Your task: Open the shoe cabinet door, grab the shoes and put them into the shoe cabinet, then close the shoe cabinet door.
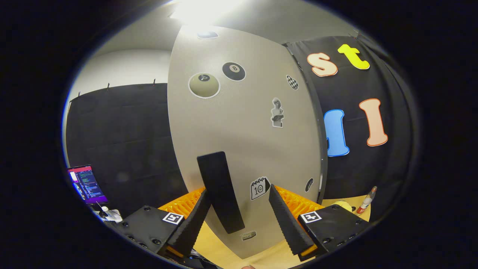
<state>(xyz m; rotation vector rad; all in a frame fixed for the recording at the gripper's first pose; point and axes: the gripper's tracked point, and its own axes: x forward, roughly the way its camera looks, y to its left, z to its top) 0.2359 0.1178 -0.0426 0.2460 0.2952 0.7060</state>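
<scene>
Here gripper (239, 209) spread open, black door handle (220, 190) between fingers, untouched; cabinet door (239, 123) hides interior, shoes.

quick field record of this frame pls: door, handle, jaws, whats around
door: shoe cabinet door, grey, with stickers, fills the space just ahead of the gripper
handle: black handle, long and upright, low on the door
gripper: gripper has its jaws open, either side of the handle's lower part; contact cannot be told
stickers: eight ball sticker, calendar sticker
surface: wooden table below the door
beyond door: bottle to one side, lit screen to the other
shoes: not seen
</scene>
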